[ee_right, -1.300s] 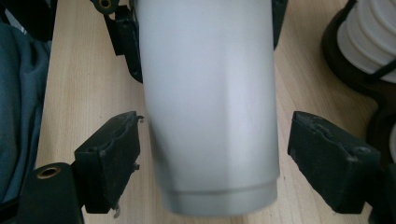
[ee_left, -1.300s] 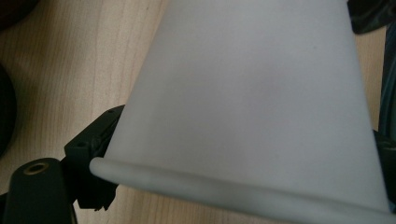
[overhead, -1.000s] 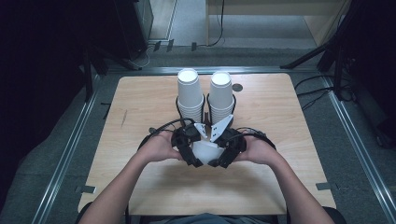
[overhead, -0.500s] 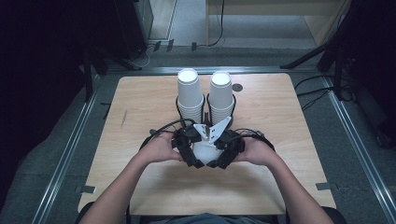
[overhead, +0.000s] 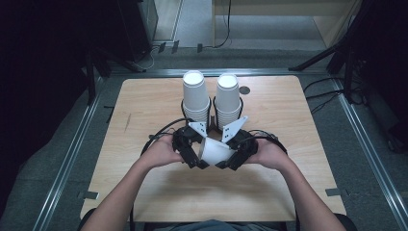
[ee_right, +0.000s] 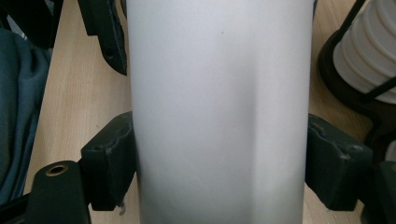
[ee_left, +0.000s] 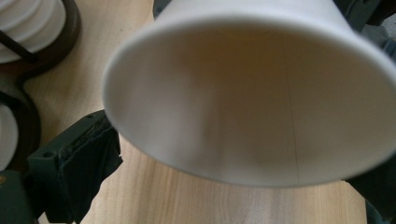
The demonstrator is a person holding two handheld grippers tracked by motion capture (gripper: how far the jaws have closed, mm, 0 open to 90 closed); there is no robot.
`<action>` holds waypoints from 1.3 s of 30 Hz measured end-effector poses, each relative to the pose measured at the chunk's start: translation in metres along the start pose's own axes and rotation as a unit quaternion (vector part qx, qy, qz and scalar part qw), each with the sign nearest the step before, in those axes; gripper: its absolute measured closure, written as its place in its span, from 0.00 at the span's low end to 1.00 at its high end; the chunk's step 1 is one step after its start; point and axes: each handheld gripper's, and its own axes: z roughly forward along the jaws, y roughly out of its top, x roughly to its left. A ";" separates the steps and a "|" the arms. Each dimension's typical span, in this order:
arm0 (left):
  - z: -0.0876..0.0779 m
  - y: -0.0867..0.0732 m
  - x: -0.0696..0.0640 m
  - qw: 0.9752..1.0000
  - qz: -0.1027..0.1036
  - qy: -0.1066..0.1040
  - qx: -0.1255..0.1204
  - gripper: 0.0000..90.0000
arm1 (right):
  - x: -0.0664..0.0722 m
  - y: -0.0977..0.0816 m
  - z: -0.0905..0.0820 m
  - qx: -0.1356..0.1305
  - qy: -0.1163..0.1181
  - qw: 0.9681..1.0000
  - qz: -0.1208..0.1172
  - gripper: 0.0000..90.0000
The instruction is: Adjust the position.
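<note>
White paper cup (overhead: pixel 215 151) sideways, clamped in right claw (overhead: pixel 230 155); left claw (overhead: pixel 195 153) released, jaws just widening beside its rim.

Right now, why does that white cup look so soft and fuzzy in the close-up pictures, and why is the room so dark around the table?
Left gripper view: the paper cup sits too near the lens, its rim blurred, its inside shaded. Right gripper view: its wall is soft, a faint shadow band down it. High view: the table is lit, its surroundings nearly black.
</note>
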 end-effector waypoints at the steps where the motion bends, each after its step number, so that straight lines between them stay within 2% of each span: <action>1: -0.002 -0.001 0.001 1.000 -0.002 -0.001 -0.004 0.00 | -0.001 -0.001 -0.001 -0.002 0.001 1.000 0.002 0.22; 8: -0.009 -0.007 0.003 0.999 -0.018 0.000 -0.035 0.00 | -0.001 -0.005 -0.010 -0.014 -0.008 1.000 0.010 0.22; 17: -0.012 -0.012 0.004 0.998 -0.021 0.004 -0.065 0.00 | -0.002 -0.007 -0.020 -0.035 -0.012 0.999 0.014 0.22; 19: -0.013 -0.013 0.004 0.997 -0.022 0.006 -0.075 0.00 | -0.002 -0.008 -0.022 -0.040 -0.012 0.999 0.016 0.22; 25: -0.012 -0.011 0.001 0.994 -0.033 -0.009 -0.104 0.00 | -0.002 -0.007 -0.027 -0.060 -0.013 0.998 0.016 0.22; 31: -0.010 -0.006 -0.002 0.990 -0.041 -0.022 -0.132 0.00 | 0.000 -0.005 -0.022 -0.060 -0.012 0.998 0.010 0.22; 33: -0.009 -0.006 -0.001 0.989 -0.046 -0.019 -0.136 0.00 | 0.001 -0.003 -0.021 -0.060 -0.011 0.998 0.011 0.22; 39: -0.007 -0.005 -0.001 0.989 -0.055 -0.028 -0.137 0.00 | 0.001 0.000 -0.017 -0.061 -0.005 0.998 0.009 0.22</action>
